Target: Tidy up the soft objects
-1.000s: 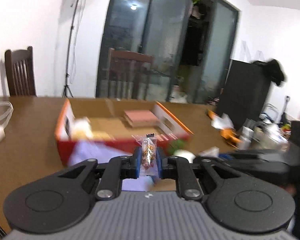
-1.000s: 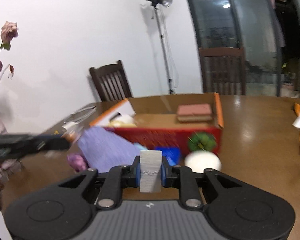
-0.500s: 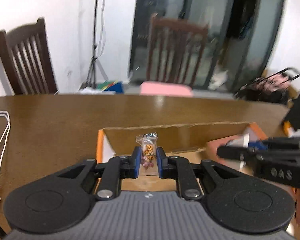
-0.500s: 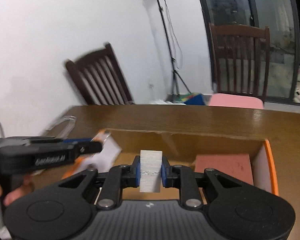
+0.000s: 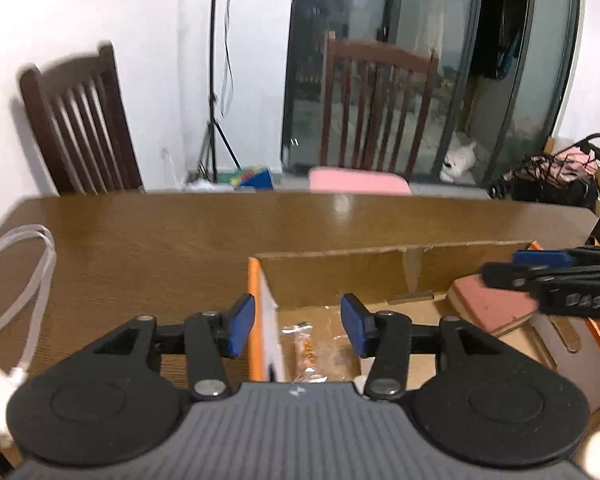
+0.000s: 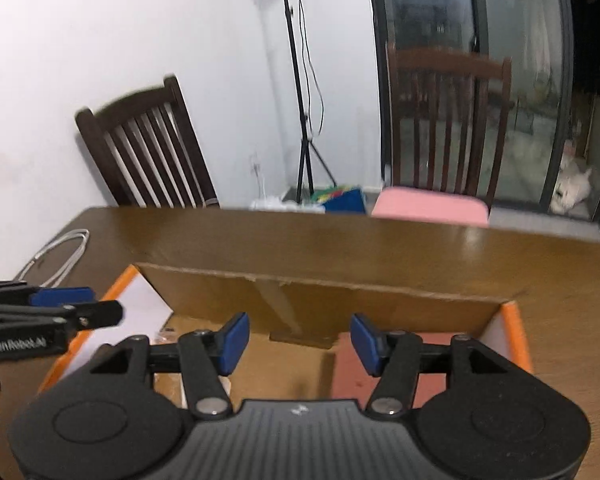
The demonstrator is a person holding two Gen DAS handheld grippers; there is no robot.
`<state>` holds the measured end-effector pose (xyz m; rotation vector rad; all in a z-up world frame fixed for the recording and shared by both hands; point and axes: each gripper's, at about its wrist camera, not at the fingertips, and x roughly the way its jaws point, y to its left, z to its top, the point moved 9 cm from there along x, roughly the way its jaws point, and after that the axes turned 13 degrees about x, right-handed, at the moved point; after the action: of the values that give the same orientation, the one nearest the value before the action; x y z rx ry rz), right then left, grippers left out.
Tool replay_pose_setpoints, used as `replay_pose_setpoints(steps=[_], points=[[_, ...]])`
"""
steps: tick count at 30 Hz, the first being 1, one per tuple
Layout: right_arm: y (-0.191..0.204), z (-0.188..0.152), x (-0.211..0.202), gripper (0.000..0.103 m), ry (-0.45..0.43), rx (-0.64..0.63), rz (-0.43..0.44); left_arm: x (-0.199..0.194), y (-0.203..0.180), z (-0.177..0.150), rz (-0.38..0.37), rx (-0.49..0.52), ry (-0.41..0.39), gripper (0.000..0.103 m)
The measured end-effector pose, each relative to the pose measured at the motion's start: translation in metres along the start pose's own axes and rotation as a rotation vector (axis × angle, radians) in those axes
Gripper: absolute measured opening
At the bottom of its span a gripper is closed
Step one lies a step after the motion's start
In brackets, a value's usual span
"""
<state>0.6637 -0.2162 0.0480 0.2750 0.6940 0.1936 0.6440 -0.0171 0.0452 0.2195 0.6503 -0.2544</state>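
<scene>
L gripper [image 5: 298, 330] is hovering w/ jaws wide, nothing between them, over the cardboard box [image 5: 380, 268]. Clear snack packet [image 5: 306, 350] is lying on the box floor below. R gripper [image 6: 299, 339] is also gaping wide, empty; pink block [image 5: 490, 306], prob. a sponge, is sitting inside at right.

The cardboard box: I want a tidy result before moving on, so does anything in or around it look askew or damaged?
Little stands out. The cardboard box has a ragged top edge on its far wall. A clear snack packet lies on its floor below the open left gripper, and the pink pad lies at an angle. The right gripper is open too.
</scene>
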Motion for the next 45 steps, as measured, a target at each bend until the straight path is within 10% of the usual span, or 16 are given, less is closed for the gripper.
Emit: replay_pose_setpoints(steps=[8, 16, 22, 27, 33, 37, 45], points=[[-0.001, -0.012, -0.138, 0.072, -0.147, -0.052, 0.061, -0.131, -0.017, -0.022, -0.009, 0.052, -0.172, 0.077], [0.009, -0.110, -0.244, 0.084, -0.286, -0.186, 0.108, -0.242, -0.051, -0.108, -0.017, 0.060, -0.307, 0.095], [-0.002, -0.217, -0.274, 0.085, -0.310, -0.218, 0.022, -0.276, -0.075, -0.212, 0.128, 0.137, -0.231, 0.097], [0.000, -0.275, -0.278, 0.084, -0.222, -0.169, 0.056, -0.294, -0.080, -0.256, 0.071, -0.004, -0.214, 0.097], [0.008, -0.289, -0.278, 0.082, -0.197, -0.101, 0.110, -0.282, -0.071, -0.238, 0.060, -0.055, -0.216, 0.093], [0.007, -0.277, -0.271, 0.079, -0.202, -0.032, 0.129, -0.262, -0.080, -0.216, -0.054, -0.070, -0.229, 0.063], [0.029, -0.239, -0.204, 0.068, -0.130, 0.028, 0.218, -0.175, -0.073, -0.158, -0.091, -0.079, -0.203, 0.069]])
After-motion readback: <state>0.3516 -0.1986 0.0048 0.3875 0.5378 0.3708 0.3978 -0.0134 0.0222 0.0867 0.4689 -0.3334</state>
